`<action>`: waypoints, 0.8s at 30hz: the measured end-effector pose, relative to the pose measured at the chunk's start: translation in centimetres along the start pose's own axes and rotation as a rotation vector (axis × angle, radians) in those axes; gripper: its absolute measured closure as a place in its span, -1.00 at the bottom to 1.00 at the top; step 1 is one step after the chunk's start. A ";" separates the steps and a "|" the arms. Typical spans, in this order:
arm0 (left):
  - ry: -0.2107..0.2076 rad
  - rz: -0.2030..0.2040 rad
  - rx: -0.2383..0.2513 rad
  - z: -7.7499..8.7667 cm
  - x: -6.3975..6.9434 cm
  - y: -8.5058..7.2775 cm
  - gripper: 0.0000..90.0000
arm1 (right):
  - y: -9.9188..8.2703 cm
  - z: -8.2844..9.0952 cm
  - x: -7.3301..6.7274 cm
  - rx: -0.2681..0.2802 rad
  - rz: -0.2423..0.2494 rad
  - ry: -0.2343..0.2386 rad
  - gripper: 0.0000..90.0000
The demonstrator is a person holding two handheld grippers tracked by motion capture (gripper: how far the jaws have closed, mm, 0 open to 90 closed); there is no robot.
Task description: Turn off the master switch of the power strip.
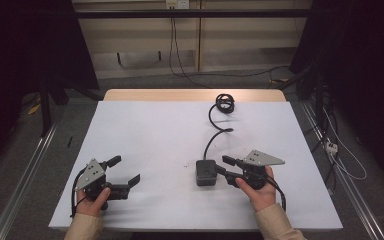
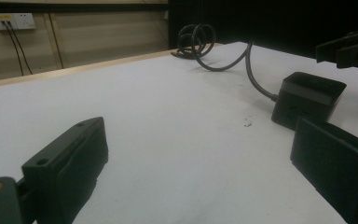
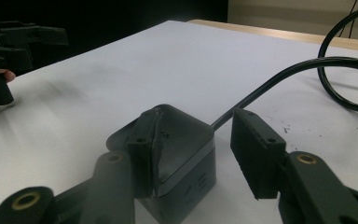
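Presently, right gripper [image 1: 226,166] straddled black power box [image 1: 206,172].
Its jaws stood apart, one pad touching the box; left gripper [image 1: 126,171] held wide apart, well aside.

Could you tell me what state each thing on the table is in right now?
Black box: upright on the table, between the right gripper's jaws.
Cable: attached to the box, far end coiled.
Right gripper: partly closed, one jaw touching the box.
Left gripper: open, holding nothing.

A beige panelled wall [image 1: 145,40] with a socket [image 1: 176,4], grey floor [image 1: 70,120], perhaps carpeted.
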State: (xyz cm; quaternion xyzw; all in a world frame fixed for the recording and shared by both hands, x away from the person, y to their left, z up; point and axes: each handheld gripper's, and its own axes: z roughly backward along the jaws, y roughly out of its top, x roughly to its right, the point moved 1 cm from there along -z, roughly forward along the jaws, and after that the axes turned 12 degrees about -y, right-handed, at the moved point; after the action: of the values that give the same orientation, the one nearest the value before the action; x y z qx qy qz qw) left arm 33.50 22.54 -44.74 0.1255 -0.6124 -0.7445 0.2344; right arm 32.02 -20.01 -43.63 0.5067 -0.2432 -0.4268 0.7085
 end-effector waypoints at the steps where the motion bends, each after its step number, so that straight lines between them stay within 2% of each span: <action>1: 0.000 0.000 0.001 0.0 0.0 0.0 -0.91 | 0.0 0.0 0.0 -0.002 0.000 0.001 0.21; 12: -0.001 0.003 0.003 0.0 0.0 0.0 -0.91 | 0.2 -0.4 -0.2 -0.020 0.000 0.029 0.42; 24: -0.002 0.002 0.003 0.0 0.0 0.0 -0.91 | 0.2 -0.6 -0.2 -0.034 0.003 0.046 0.56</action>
State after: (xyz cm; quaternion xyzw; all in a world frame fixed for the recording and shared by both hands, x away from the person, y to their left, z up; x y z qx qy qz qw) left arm 33.47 22.51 -44.73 0.1243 -0.6139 -0.7435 0.2343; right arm 32.43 -19.49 -43.65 0.5040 -0.2204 -0.4180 0.7230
